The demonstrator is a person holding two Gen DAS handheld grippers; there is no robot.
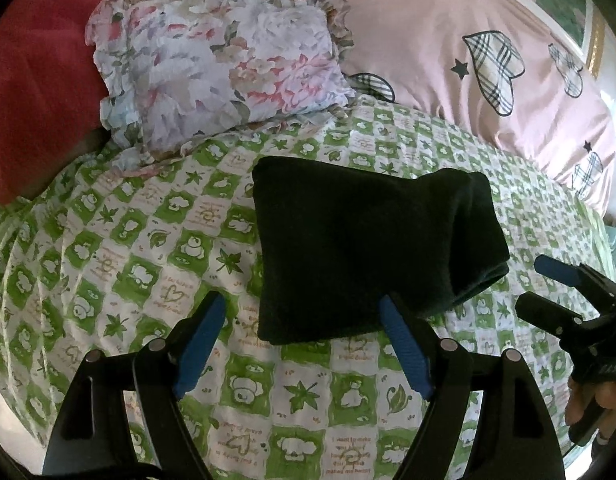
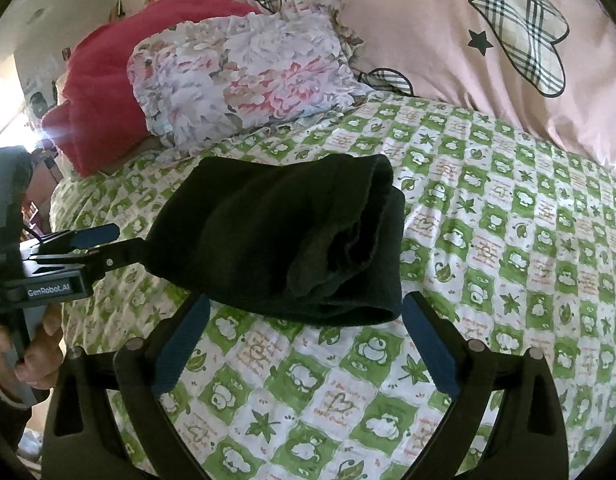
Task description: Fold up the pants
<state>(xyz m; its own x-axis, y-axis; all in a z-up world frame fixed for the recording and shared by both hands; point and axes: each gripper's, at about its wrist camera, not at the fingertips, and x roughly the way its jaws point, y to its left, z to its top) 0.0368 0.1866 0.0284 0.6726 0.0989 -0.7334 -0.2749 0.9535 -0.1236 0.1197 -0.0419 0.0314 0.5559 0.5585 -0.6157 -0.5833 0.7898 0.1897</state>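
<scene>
The black pants (image 1: 359, 248) lie folded into a compact bundle on the green and white checked bedsheet (image 1: 148, 248). They also show in the right wrist view (image 2: 284, 240), with the layered fold edges facing me. My left gripper (image 1: 304, 312) is open and empty, just in front of the bundle's near edge. My right gripper (image 2: 308, 312) is open and empty, its jaws spread either side of the bundle's near edge. The right gripper also appears at the right of the left wrist view (image 1: 547, 284). The left gripper appears at the left of the right wrist view (image 2: 120, 240).
A floral frilled pillow (image 1: 212, 64) and a red blanket (image 1: 32, 72) lie behind the pants at the left. A pink duvet with plaid hearts (image 1: 467, 48) fills the back right. The bedsheet (image 2: 507, 240) stretches to the right of the bundle.
</scene>
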